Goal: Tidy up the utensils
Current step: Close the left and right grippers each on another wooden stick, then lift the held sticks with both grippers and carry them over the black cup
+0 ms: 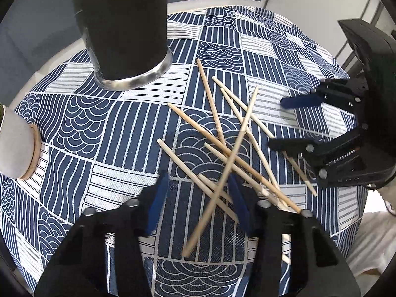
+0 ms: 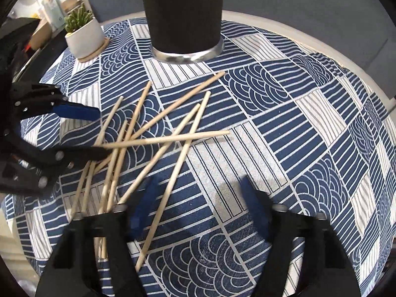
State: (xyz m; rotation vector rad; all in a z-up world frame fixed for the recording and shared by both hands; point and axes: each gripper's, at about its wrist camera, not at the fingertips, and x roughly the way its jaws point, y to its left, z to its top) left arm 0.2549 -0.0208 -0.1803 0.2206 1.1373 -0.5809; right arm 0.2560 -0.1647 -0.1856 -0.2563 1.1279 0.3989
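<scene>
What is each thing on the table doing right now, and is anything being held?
Chopsticks: loose, lying crisscrossed in a pile on the cloth, none held.
Black cup: standing upright beyond the pile; its top is out of view.
Cactus pot: upright on its saucer.
Left gripper: open, empty, over the pile.
Right gripper: open, empty, beside the pile.
Tablecloth: spread flat.

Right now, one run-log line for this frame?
left tool: open, one chopstick between jaws | right tool: open, empty | holder: upright
</scene>
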